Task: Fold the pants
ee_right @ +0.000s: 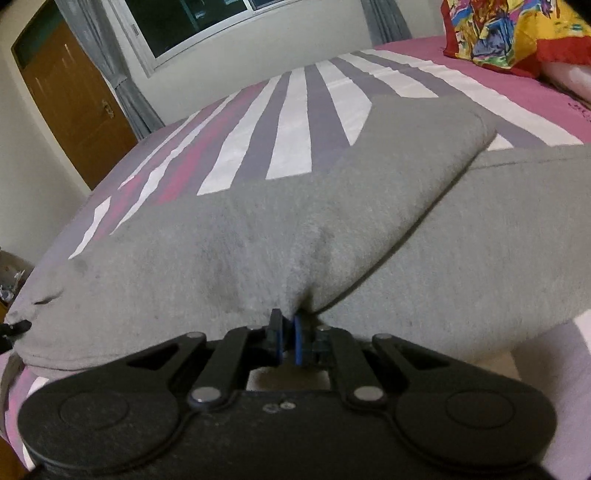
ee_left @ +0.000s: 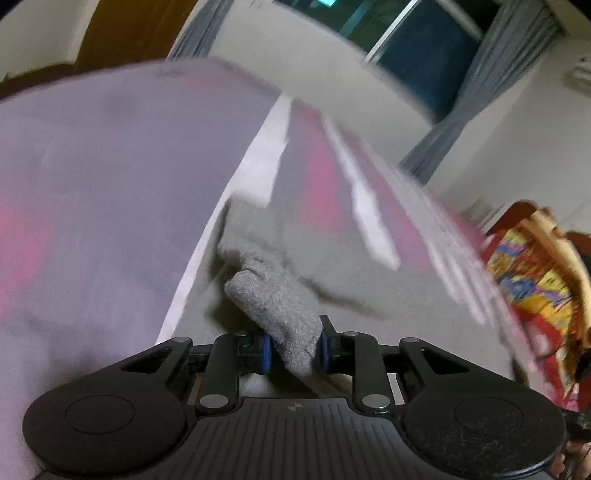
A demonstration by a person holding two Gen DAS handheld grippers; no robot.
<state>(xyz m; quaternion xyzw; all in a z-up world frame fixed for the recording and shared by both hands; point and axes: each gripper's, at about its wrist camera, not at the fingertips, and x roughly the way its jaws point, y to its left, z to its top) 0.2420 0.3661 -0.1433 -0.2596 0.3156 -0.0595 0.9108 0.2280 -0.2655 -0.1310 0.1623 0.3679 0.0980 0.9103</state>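
Presently, the grey pants (ee_right: 258, 236) lie on a bed with a striped cover (ee_right: 291, 122), pink, grey and white bands running away toward the far wall. In the right wrist view the right gripper (ee_right: 287, 338) has its jaws drawn close together on a bunched edge of the pants at the near side; the blue pads (ee_right: 298, 341) pinch the cloth, and creases radiate from that point into the fabric. One folded layer of the garment lies on top, its folded corner reaching toward the far right, while a second grey layer extends beneath it to the right. At the far left edge of that view a corner of the pants is drawn into a small peak beside a dark object, too small to identify. In the left wrist view, which is heavily blurred, the left gripper (ee_left: 294, 349) has its jaws clamped on a thick rolled wad of the grey pants (ee_left: 273, 306), the cloth standing up between the blue pads (ee_left: 266, 355) and leading away across the cover. A brightly patterned red and yellow cloth (ee_right: 517, 29) sits at the far right of the bed. Behind the bed stand a dark window (ee_right: 192, 22) with grey curtains (ee_right: 122, 77) and a brown wooden door (ee_right: 74, 99) at the left.
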